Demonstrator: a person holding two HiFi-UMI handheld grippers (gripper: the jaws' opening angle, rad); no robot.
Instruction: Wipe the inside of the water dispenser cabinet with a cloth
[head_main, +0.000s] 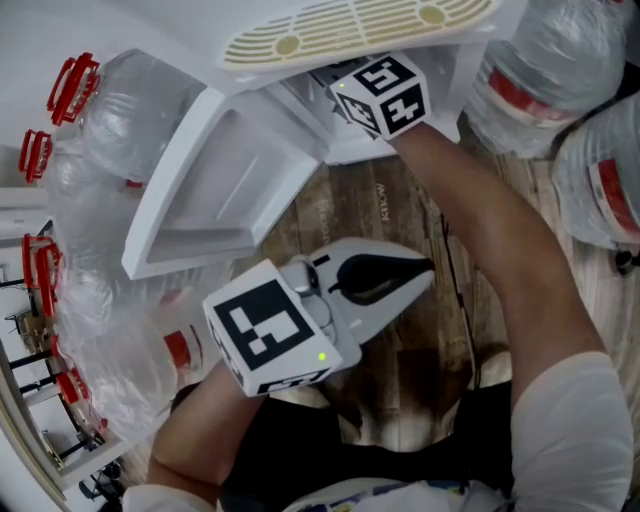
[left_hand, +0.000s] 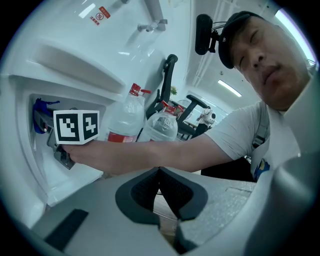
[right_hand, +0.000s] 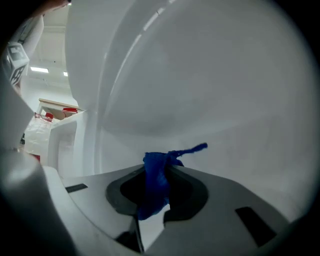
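The white water dispenser (head_main: 300, 75) stands ahead with its cabinet door (head_main: 215, 190) swung open to the left. My right gripper (right_hand: 159, 175) is shut on a blue cloth (right_hand: 156, 181) inside the cabinet, close to its white inner wall (right_hand: 200, 90). From the head view only that gripper's marker cube (head_main: 385, 95) shows at the cabinet mouth. The left gripper view shows the cube (left_hand: 75, 126) and a bit of blue cloth (left_hand: 39, 114) deep in the cabinet. My left gripper (head_main: 425, 272) is shut and holds nothing, hanging outside over the floor below the door.
Large clear water bottles with red handles crowd the left side (head_main: 90, 130), and more with red labels stand at the right (head_main: 560, 60). A beige drip grille (head_main: 350, 25) tops the dispenser. Wooden floor (head_main: 400, 340) lies below. An office chair (left_hand: 192, 107) stands behind.
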